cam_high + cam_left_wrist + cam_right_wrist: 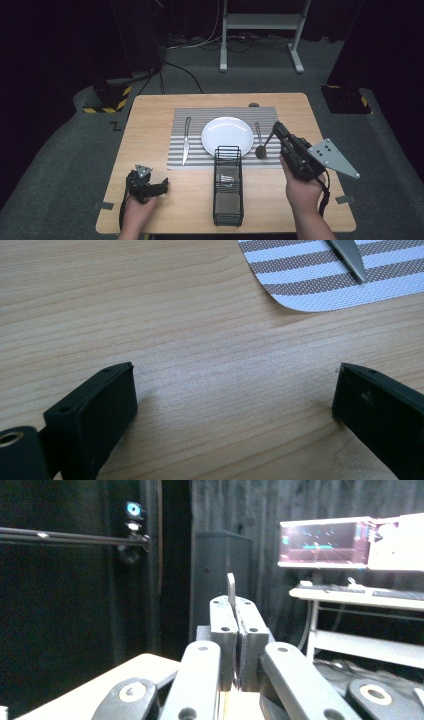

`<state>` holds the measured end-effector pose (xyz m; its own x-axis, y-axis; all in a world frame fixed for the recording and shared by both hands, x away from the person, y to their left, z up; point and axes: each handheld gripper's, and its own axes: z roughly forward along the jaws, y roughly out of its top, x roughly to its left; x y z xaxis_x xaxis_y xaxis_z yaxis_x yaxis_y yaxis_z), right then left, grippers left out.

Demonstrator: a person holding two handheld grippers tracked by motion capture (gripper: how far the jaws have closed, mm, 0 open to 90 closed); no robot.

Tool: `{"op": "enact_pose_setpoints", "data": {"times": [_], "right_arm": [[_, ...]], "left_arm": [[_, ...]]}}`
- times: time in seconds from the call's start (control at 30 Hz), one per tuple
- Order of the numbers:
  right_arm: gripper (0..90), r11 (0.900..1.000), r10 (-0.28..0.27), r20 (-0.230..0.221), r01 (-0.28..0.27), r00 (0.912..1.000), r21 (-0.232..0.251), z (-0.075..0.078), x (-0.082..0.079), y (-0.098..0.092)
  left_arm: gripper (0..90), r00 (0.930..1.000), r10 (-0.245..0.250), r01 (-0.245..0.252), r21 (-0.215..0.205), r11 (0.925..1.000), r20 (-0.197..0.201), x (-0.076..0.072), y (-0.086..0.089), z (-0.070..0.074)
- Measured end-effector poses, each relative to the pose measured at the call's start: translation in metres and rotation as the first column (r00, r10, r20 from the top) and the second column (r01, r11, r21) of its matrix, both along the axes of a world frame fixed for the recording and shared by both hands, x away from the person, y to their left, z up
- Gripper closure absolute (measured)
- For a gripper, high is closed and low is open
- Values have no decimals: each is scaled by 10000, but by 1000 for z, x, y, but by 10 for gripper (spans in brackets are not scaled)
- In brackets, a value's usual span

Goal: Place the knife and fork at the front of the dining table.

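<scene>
I saw the plate (227, 136) centred on the placemat (200, 155), knife (186, 141) to its left, spoon (260, 145) right, and the wire basket (228, 186) before them on the tabletop (150, 125).

The high view looks down on the table (150, 200); the left gripper view skims its wood close up.

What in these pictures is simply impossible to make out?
- Thin metal piece clamped in the right gripper: in the right gripper view, the shut jaws hide all but its tip, so its kind is unclear.
- Cutlery in the wire basket: in the high view, too small and meshed over to count.
- Knife: in the left gripper view, cut off by the top edge.
</scene>
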<state>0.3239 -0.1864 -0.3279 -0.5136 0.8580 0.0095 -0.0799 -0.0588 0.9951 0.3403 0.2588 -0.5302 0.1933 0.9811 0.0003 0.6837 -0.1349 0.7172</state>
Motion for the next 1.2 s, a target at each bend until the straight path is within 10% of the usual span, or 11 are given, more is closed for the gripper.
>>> {"op": "enact_pose_setpoints", "data": {"times": [0.37,0.9,1.2], "right_arm": [[884,9932,-1124,-1808,1051,9771,-495,-50,56,-47],[885,9855,-1396,-3302,984,9335,-1384,-98,119,-50],[882,9900,-1320,-3649,1037,9216,-961,-109,152,-47]], "left_arm": [[30,10000,-35,35,-32,10000,-34,1,0,0],[24,10000,-87,87,12,10000,-34,0,0,0],[24,10000,-40,40,25,10000,-30,0,-1,0]]}}
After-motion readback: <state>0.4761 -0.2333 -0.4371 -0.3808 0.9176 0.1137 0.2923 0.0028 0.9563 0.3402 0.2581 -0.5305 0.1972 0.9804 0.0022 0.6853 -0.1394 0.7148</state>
